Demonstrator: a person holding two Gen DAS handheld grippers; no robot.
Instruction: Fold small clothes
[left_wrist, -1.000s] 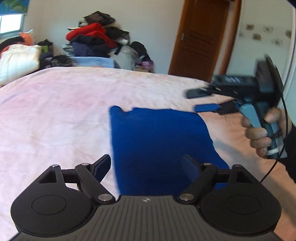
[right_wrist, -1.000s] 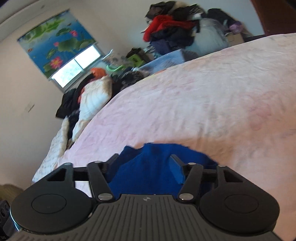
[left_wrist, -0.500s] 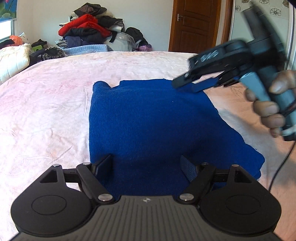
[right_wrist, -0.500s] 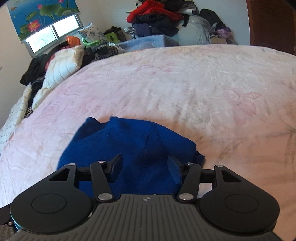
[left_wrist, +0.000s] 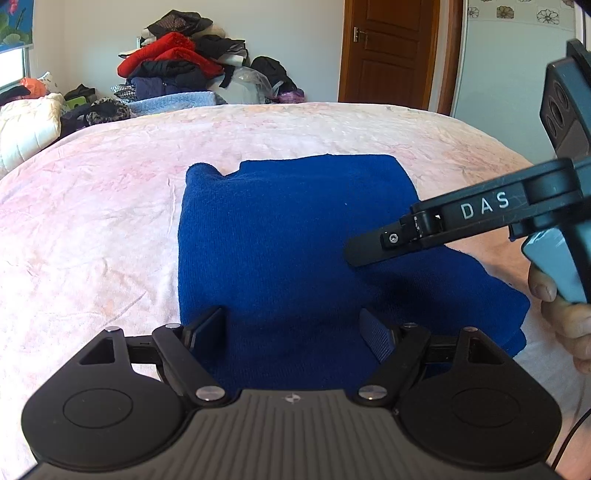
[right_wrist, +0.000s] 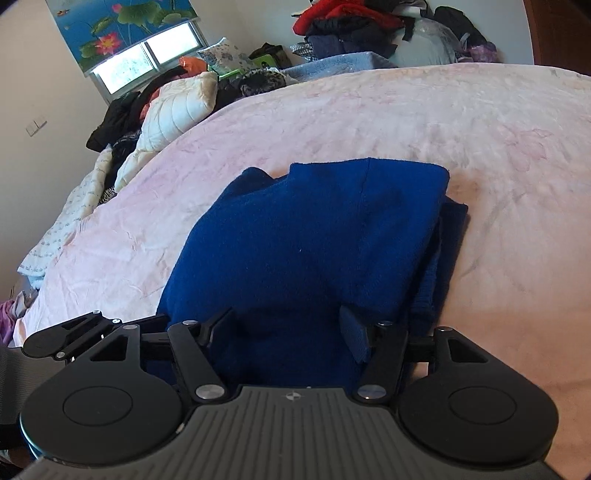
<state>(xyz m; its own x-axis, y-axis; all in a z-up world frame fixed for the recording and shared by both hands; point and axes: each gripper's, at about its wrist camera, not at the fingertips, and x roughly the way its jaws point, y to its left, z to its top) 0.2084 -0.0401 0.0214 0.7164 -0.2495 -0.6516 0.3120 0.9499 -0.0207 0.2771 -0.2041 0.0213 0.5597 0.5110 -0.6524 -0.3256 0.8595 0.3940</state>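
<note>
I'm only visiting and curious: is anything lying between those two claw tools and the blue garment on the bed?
Nothing visible. The left gripper and right gripper both hang open directly over the blue garment.

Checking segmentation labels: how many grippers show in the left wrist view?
2. The left gripper fills the bottom edge, over the blue garment; the right gripper reaches in from the right edge.

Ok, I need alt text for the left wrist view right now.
A folded blue garment lies flat on a pink bedspread, with the left gripper held open over its near edge. The right gripper reaches in from the right above the cloth, gripped by a hand. A clothes pile and wooden door stand behind.
</note>
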